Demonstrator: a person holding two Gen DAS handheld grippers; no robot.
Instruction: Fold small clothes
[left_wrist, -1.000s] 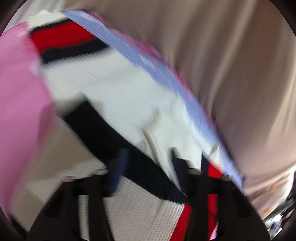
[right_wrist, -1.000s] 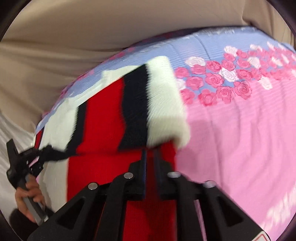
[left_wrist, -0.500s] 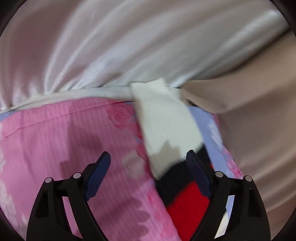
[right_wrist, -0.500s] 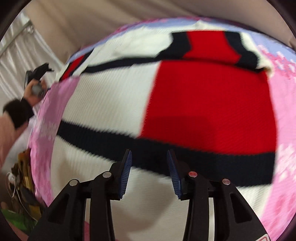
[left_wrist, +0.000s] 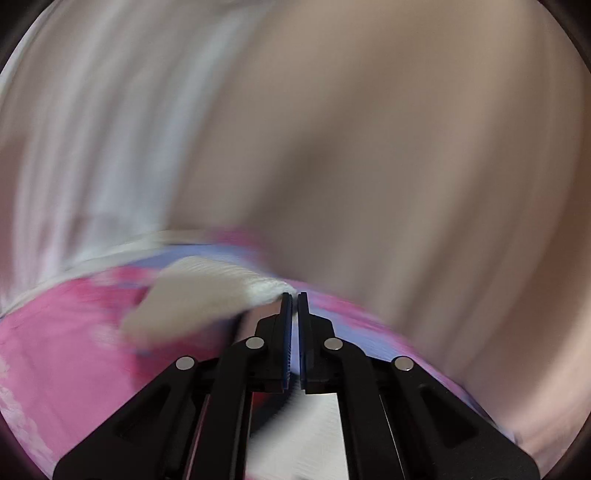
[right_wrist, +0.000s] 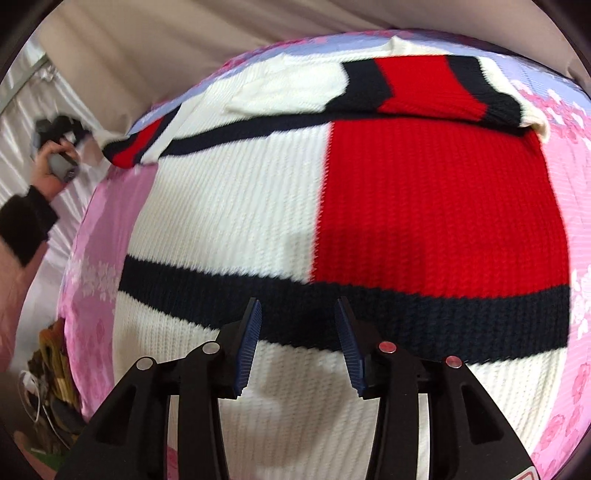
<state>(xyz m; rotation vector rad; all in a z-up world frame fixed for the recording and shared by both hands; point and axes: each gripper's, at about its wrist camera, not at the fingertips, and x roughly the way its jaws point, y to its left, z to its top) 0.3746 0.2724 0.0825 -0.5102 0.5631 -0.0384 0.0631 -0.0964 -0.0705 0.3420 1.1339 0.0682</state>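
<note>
A small knitted sweater (right_wrist: 295, 206) in white, red and navy lies spread on a pink and lilac floral sheet (right_wrist: 110, 206). Its right sleeve (right_wrist: 424, 88) lies folded across the top of the body. My right gripper (right_wrist: 297, 314) is open and empty just above the navy stripe near the hem. My left gripper (left_wrist: 294, 297) is shut on the white cuff of the left sleeve (left_wrist: 207, 295), in a blurred view. In the right wrist view it shows at the far left (right_wrist: 59, 125), held in a hand, with the left sleeve (right_wrist: 136, 147) stretched toward it.
A beige cloth (left_wrist: 406, 147) and white curtain (left_wrist: 92, 129) hang behind the bed. Cluttered items (right_wrist: 48, 354) lie beside the bed at the lower left. The person's dark-sleeved arm (right_wrist: 26, 225) is at the left edge.
My left gripper was open over the white cuff and has now shut on it. My right gripper let go of the right sleeve, opened and moved over the sweater body.
</note>
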